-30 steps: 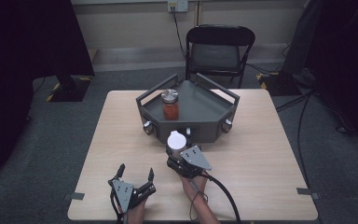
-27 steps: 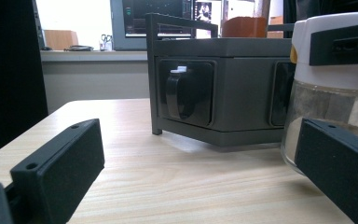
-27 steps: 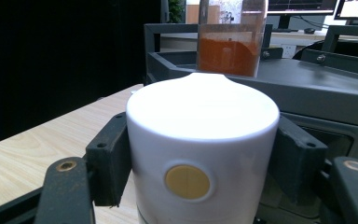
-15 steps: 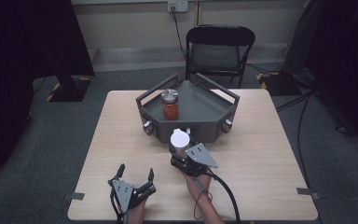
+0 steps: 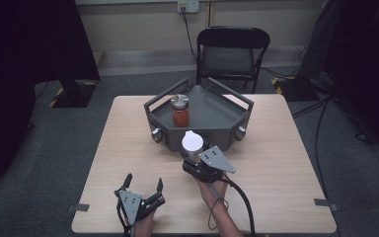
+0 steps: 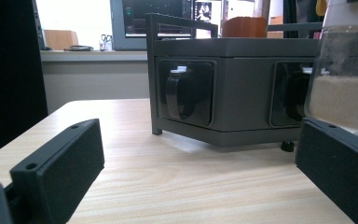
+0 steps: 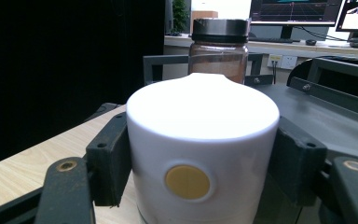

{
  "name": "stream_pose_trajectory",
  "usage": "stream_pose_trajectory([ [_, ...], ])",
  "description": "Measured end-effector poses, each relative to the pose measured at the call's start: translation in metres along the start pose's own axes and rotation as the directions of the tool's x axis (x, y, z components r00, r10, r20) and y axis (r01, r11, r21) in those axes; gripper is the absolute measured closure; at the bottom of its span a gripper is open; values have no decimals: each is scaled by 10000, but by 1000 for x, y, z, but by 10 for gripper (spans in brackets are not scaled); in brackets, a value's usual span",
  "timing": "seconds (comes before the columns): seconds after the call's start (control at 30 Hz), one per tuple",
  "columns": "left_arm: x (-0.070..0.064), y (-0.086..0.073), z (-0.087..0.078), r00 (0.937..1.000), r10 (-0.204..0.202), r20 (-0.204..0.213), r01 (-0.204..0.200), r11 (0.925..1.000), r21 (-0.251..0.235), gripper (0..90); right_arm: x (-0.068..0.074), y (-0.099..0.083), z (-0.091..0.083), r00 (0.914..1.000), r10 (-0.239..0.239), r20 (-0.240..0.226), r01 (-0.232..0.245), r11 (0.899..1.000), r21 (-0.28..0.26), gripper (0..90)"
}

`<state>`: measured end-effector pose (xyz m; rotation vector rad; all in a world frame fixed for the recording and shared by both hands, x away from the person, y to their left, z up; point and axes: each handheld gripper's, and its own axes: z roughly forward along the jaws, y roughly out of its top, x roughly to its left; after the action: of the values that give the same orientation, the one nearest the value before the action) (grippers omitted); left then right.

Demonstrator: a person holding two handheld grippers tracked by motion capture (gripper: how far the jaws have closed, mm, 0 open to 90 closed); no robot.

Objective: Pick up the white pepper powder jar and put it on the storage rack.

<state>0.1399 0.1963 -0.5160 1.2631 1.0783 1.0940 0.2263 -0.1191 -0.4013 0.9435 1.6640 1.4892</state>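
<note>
Right gripper (image 5: 193,159) is clamping the white-lidded jar (image 5: 192,143), carrying it closer to the grey tray (image 5: 217,116) than before. Left gripper (image 5: 143,185) is staying put, jaws spread, holding nothing.

Even overhead light on the pale wooden table (image 5: 286,163); dark, underexposed room edges. The white plastic jar lid (image 7: 203,114) is overexposed and soft at close range. Bright windows wash out the background. The grey metal tray (image 6: 242,84) casts a soft shadow.

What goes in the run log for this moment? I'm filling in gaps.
right tongs: shut on white-lidded jar, by tray front | left tongs: open, empty, near table edge | in tray: red jar
</note>
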Motion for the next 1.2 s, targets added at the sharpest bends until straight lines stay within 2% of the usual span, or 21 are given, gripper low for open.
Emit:
stream_pose_trajectory([
  [0.17, 0, 0, 0, 10000, -5, 0, 5, 10000, -3, 7, -4, 6, -3, 10000, 52, -46, -52, 10000, -63, 304],
  [0.53, 0, 0, 0, 10000, 0, 3, 0, 10000, 11, 7, -12, 25, -8, 9999, -164, 7, 165, 9995, -279, 304],
  [0.7, 0, 0, 0, 10000, 3, -1, -3, 10000, 9, 7, -17, 36, -7, 9995, -324, 57, 325, 9992, -215, 304],
  [1.2, 0, 0, 0, 10000, 1, -2, -1, 10000, 5, 7, -34, 56, 5, 9992, -160, 355, 165, 9998, -135, 304],
])
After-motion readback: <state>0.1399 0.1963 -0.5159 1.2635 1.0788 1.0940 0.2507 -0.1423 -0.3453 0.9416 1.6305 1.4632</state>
